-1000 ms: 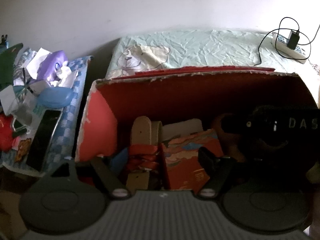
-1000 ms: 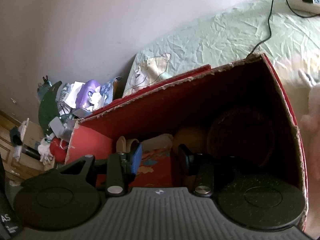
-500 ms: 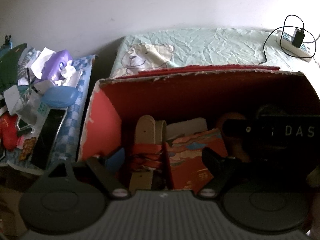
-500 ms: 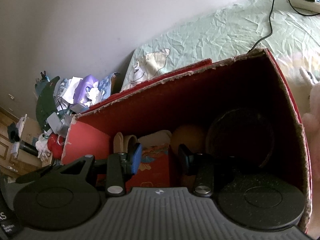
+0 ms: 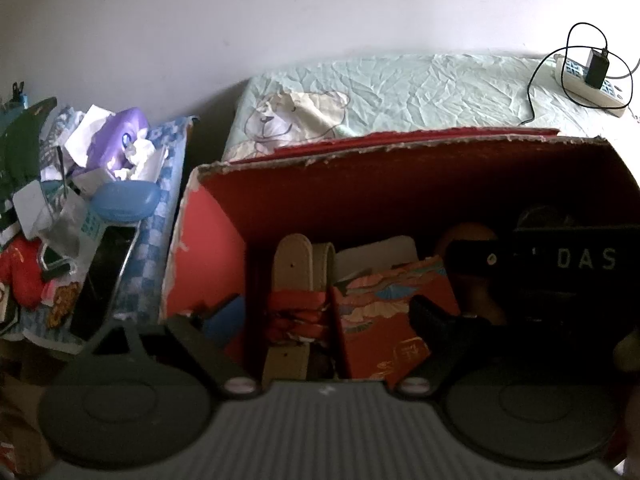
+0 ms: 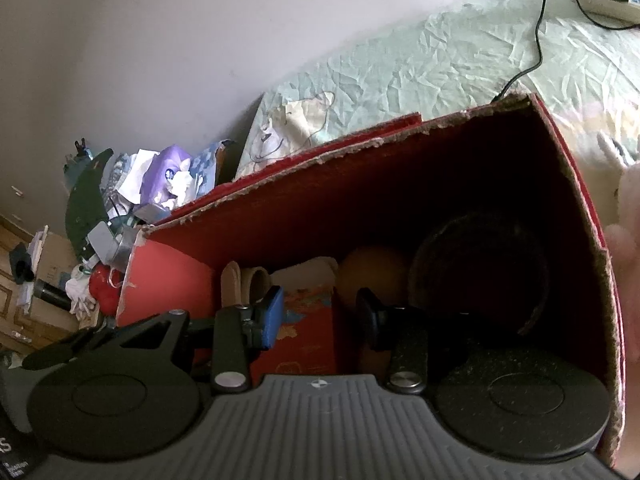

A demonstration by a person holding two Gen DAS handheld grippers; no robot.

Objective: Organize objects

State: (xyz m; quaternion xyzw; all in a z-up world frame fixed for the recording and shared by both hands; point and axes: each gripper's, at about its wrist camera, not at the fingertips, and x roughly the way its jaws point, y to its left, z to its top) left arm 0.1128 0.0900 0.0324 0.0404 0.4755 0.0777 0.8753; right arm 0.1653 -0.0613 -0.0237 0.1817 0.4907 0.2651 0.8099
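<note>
Two handheld grippers, each with a grey ribbed body flanked by two round black discs. Left gripper (image 5: 326, 312): black fingers, silver rivets at the pivots, a blue pad (image 5: 226, 314) on the left finger. Right gripper (image 6: 320, 312): the same, with a blue pad (image 6: 272, 316); white lettering on its black body.

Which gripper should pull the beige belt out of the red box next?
Left. The left gripper is open right over the beige belt; the right gripper sits over the red packet.
</note>
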